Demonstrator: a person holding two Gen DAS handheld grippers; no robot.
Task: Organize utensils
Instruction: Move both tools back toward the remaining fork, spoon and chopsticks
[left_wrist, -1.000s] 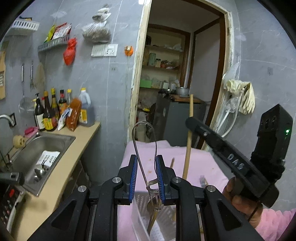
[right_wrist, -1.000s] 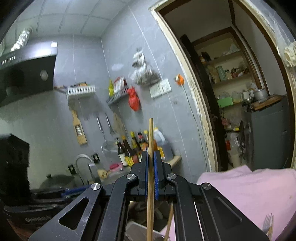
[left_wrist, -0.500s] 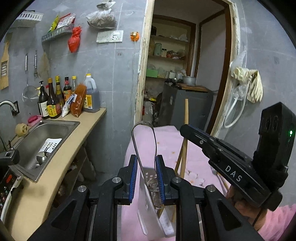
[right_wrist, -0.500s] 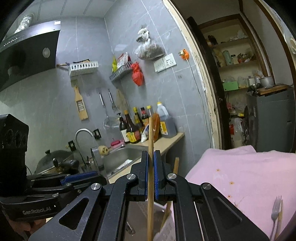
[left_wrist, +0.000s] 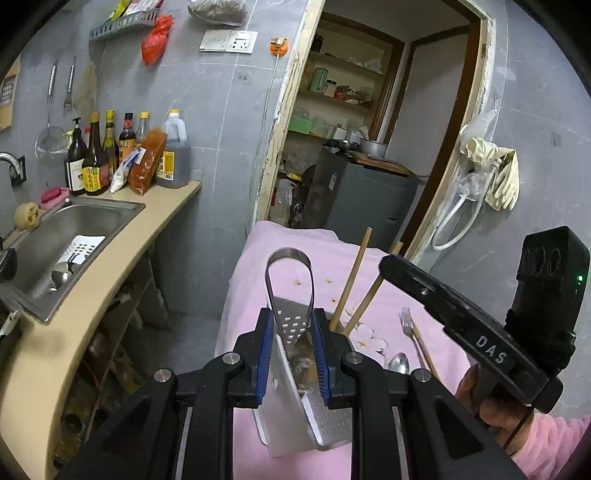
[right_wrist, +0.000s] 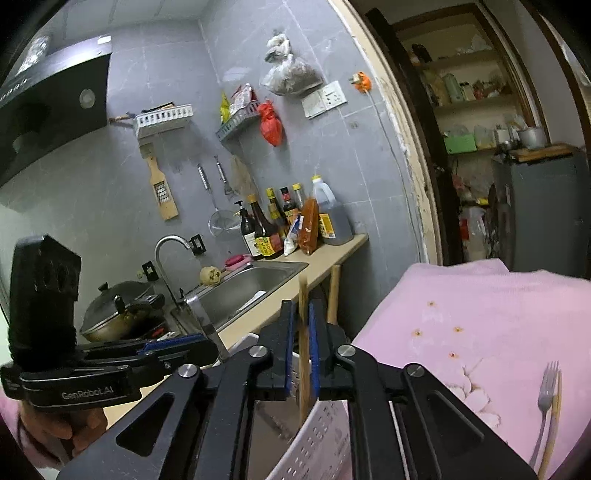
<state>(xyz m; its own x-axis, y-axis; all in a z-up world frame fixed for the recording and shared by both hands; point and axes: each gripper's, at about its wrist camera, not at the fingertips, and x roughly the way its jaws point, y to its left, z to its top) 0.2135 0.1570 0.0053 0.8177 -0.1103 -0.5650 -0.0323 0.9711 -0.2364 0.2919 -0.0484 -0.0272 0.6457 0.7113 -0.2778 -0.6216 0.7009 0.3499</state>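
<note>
L gripper is clamped narrow on a metal slotted spatula, blue pads pressing both sides of its looped handle; the loop sticks up toward 12 o'clock, blade end goes down into the white perforated utensil basket right under the jaws. R gripper: jaws are opening w/ a wooden chopstick standing upright between them, and a sliver of gap shows each side of the stick, so pads aren't gripping it; lower end of the stick drops into the same basket. In the L wrist view, two chopsticks lean up out of the basket toward 1 o'clock, just left of the R gripper's body. Basket sits on a table w/ a pink cloth. On the cloth at about 3 o'clock from the L jaws lie a fork, a spoon and one more chopstick beside the fork, all near the basket but apart from it. Out at 9–10 o'clock: steel sink set in a beige counter, sauce bottles lined up by the wall. At 12 o'clock, an open doorway to a back room w/ shelves.
</note>
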